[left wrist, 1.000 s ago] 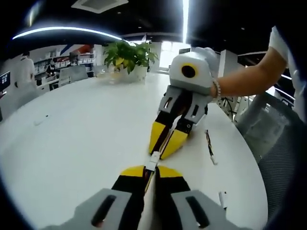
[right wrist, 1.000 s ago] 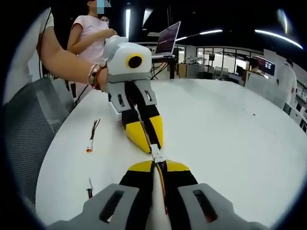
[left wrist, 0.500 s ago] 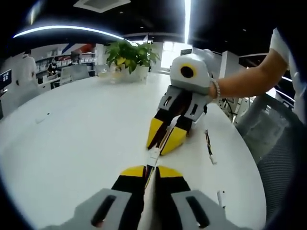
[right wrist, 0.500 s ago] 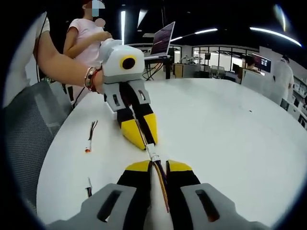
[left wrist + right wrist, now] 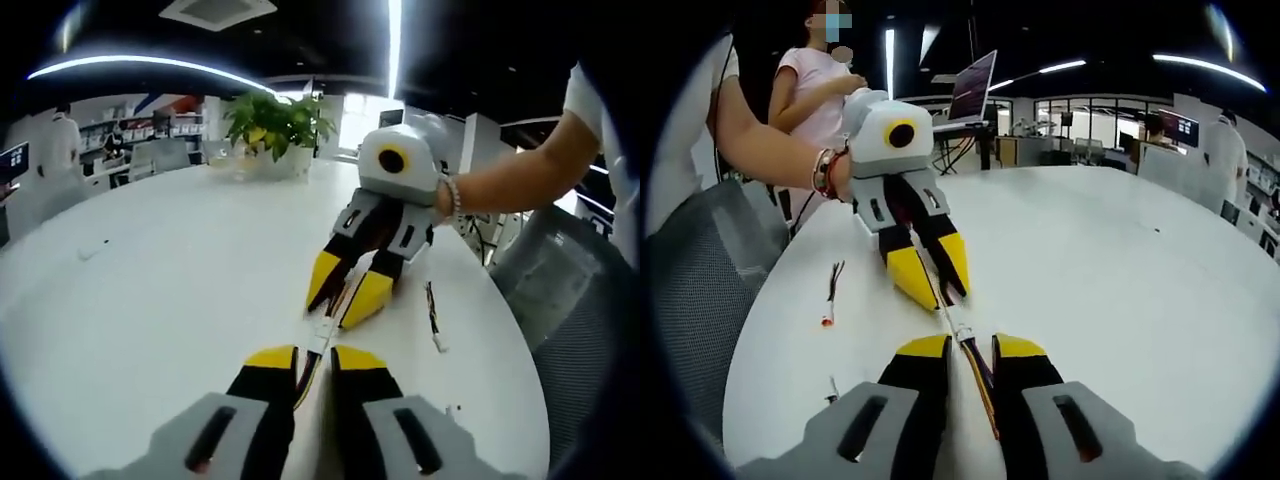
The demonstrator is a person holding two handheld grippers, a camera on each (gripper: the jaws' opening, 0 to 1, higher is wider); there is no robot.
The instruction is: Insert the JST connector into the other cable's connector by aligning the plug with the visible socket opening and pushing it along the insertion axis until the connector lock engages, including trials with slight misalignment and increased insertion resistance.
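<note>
A small white connector pair (image 5: 322, 335) lies on the white table (image 5: 170, 270), looking joined into one piece, with thin wires running off both ends. My left gripper (image 5: 315, 352) stands open, its yellow-tipped jaws apart on either side of the wire (image 5: 308, 368). Facing it, my right gripper (image 5: 332, 310) is held by a hand with a bracelet. In the right gripper view, my right gripper (image 5: 970, 342) is open around an orange and black wire (image 5: 982, 385), the connector pair (image 5: 962, 330) lies just ahead, and my left gripper (image 5: 946, 300) points at it with jaws parted.
A spare cable (image 5: 434, 315) lies on the table by the edge; it is seen as the spare cable (image 5: 830, 295) in the right gripper view. A potted plant (image 5: 275, 125) stands at the far side. A mesh chair (image 5: 690, 290) is beside the table, and a person in pink (image 5: 820, 80) stands behind.
Both grippers have opened: the gaps between the jaws are wider than a second ago, when they were pinched on the wires. Both have drawn back slightly from the connector.
</note>
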